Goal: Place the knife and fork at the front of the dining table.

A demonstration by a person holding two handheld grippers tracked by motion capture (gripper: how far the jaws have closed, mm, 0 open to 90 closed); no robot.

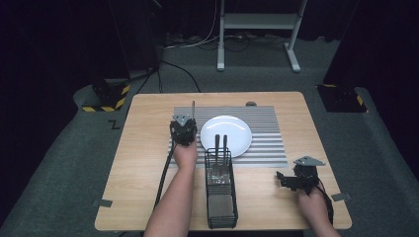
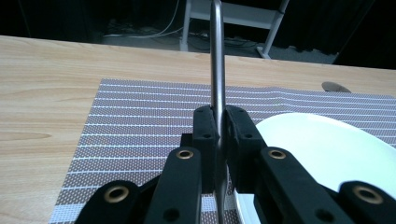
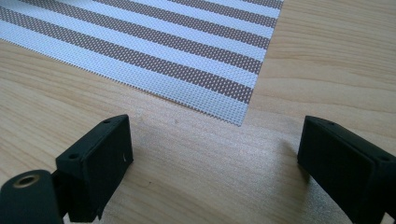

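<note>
Your left gripper (image 1: 184, 129) had its fingers (image 2: 205, 135) clenched on a metal utensil handle (image 2: 217, 70), holding it upright over the left part of the striped placemat (image 1: 267, 143), just beside the white plate (image 1: 226, 135) at the middle of the tabletop (image 1: 143, 148). Your right gripper (image 1: 286, 180) rested near the tabletop's front right corner, its fingers (image 3: 100, 158) released and wide apart over bare wood. A black wire caddy (image 1: 220, 190) stood at the front edge with two utensils in it.
</note>
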